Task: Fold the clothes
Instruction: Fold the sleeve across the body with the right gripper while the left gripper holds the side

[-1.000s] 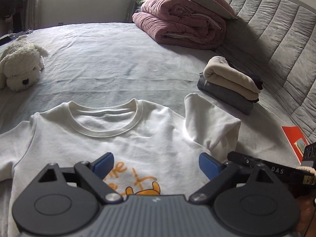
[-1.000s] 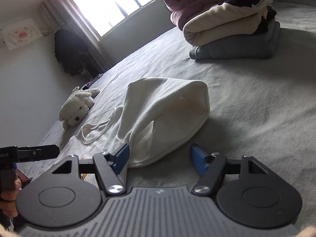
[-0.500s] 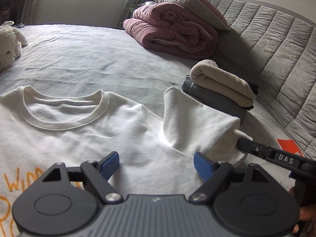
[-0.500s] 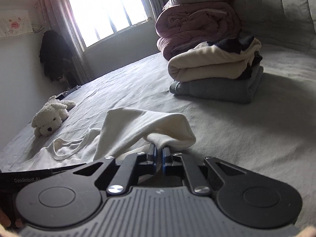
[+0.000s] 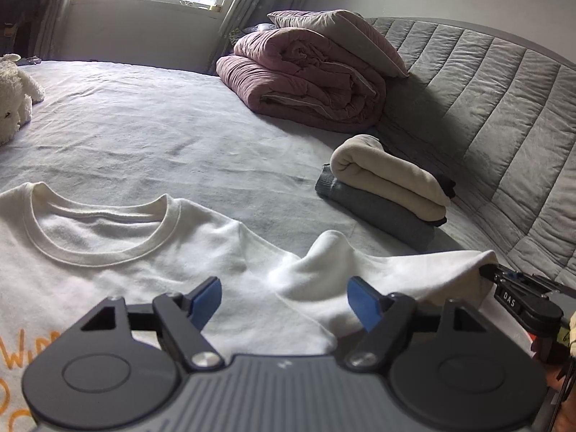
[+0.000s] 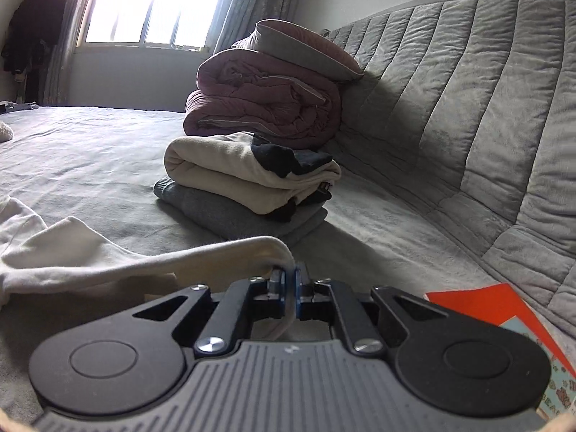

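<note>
A white sweatshirt (image 5: 118,252) with orange print lies face up on the grey bed (image 5: 144,126). Its right sleeve (image 5: 396,270) is pulled out sideways to the right. My right gripper (image 6: 289,280) is shut on the sleeve's cuff (image 6: 266,248) and holds it just above the bed; it also shows at the right edge of the left wrist view (image 5: 484,271). My left gripper (image 5: 284,297) is open and empty, hovering over the sweatshirt's right shoulder where the sleeve begins.
A stack of folded clothes (image 5: 385,187), cream on grey, sits beyond the sleeve (image 6: 248,187). A folded pink duvet with a pillow (image 5: 309,79) lies by the quilted headboard (image 5: 486,108). A plush dog (image 5: 14,90) lies far left. An orange booklet (image 6: 504,320) lies at right.
My right gripper closed on the sleeve cuff and pulled it out to the right, stretching the sleeve flat. My left gripper shifted right toward the shoulder and stayed open.
</note>
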A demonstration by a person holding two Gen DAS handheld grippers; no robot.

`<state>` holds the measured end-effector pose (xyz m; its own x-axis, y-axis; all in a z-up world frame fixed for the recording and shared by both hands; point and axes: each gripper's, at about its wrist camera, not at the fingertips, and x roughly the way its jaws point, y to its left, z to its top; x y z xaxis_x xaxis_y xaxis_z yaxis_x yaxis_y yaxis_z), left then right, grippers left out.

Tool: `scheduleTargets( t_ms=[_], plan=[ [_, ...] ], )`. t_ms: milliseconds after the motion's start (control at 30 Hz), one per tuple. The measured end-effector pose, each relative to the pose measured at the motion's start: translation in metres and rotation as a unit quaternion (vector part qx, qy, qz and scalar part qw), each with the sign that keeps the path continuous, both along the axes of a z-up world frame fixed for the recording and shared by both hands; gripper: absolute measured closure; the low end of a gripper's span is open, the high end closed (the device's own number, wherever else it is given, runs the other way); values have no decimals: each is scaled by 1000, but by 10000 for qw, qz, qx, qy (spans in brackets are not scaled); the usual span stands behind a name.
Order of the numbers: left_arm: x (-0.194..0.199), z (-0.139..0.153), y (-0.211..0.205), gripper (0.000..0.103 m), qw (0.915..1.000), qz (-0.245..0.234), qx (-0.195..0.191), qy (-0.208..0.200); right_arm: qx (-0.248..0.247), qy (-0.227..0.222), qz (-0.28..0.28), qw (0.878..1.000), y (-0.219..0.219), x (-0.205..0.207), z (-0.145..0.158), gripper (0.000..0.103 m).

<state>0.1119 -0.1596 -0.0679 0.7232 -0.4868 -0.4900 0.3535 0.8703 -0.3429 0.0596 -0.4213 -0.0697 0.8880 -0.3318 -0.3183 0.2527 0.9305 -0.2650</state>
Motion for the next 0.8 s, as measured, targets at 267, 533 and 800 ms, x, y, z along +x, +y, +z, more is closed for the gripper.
scheduleTargets(
  t_ms=[267,533,800],
  plan=[
    [10,6,-8,47,9985,-185,-478,215,-589,-465,314,9967,19,-15,7,97],
    [16,2,-2,46,9916,-311,-1024,729,-595,-464,1362,9878,62,-19,8,97],
    [19,-8,-9,48,9876,-465,-1054,1069,-819,809,2872,9509,110,-22,-24,96]
  ],
)
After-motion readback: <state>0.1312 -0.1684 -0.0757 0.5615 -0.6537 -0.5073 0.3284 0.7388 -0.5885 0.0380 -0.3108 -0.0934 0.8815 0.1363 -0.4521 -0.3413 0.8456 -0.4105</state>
